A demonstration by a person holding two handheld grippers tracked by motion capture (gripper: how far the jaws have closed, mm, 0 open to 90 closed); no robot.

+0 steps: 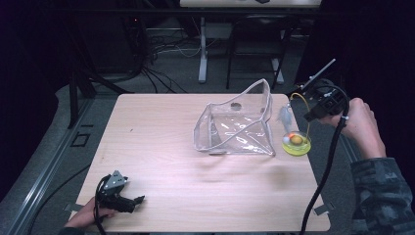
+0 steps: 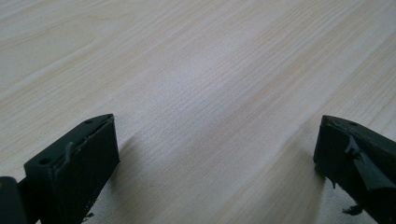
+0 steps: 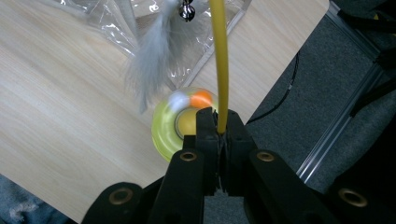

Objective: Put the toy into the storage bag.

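Note:
A cat toy with a yellow-green round base [image 1: 296,144] [image 3: 164,128] hangs just above the table's right edge, an orange ball [image 3: 201,99] in its ring. Its yellow wire stalk [image 1: 303,100] [image 3: 219,60] arches up, and a grey feather [image 1: 285,115] [image 3: 152,56] with a small bell [image 3: 187,10] dangles from it. My right gripper [image 1: 313,116] [image 3: 220,122] is shut on the yellow stalk, above and right of the base. A clear plastic bag [image 1: 237,125] stands open mid-table, left of the toy. My left gripper [image 1: 138,200] [image 2: 217,154] rests open on the table's near left corner, nothing between its jaws.
The light wooden table [image 1: 161,127] ends just right of the toy, with grey floor [image 3: 303,79] and cables beyond. Dark table legs and a chair frame [image 1: 254,54] stand behind the far edge. A cable [image 1: 325,166] trails from my right gripper down the table's right side.

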